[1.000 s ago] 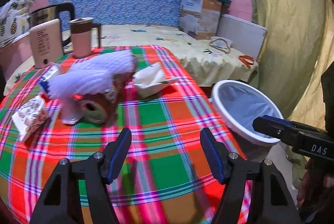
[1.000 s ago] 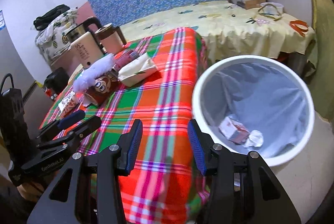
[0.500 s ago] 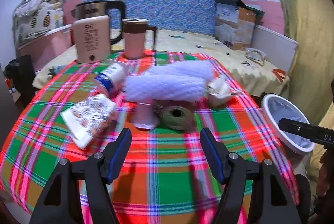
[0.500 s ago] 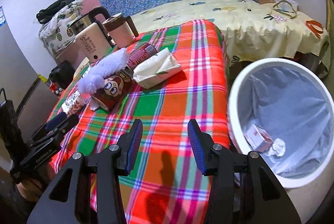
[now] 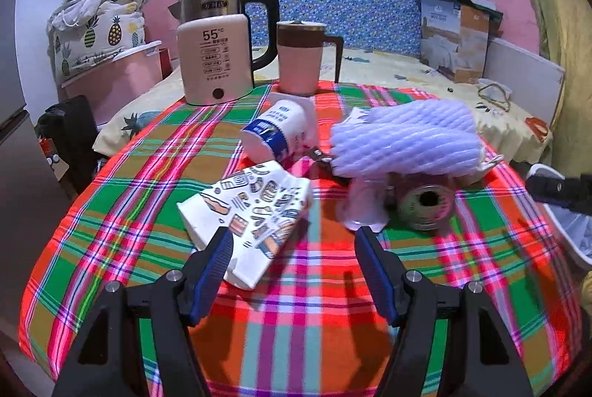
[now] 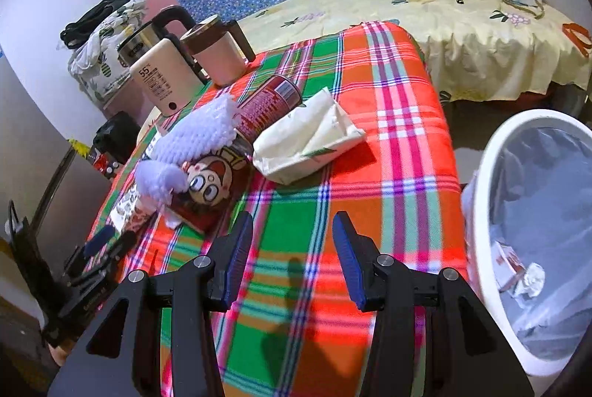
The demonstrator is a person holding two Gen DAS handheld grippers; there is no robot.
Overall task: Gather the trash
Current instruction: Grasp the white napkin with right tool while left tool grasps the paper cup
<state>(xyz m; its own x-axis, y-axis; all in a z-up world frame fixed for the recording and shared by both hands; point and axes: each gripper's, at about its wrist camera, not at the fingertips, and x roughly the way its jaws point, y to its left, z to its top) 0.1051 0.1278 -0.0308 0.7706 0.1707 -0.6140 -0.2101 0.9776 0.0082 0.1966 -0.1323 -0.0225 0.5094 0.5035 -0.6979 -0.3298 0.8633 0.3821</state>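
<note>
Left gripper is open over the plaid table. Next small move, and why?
Probably ease the left gripper forward and slightly left, onto the patterned paper packet. The jaws are open and empty, and the packet lies flat just ahead, nearest of the trash. The bin beside the table already holds scraps.

— What sort of place is this?
— A home bedroom: a bed (image 6: 462, 8) with a pineapple-print sheet lies at the far side, past the plaid-covered table (image 5: 296, 286).
— Lived in?
— Yes; a kettle (image 5: 216, 53) and mug (image 5: 299, 56) stand on the table's far edge.
</note>
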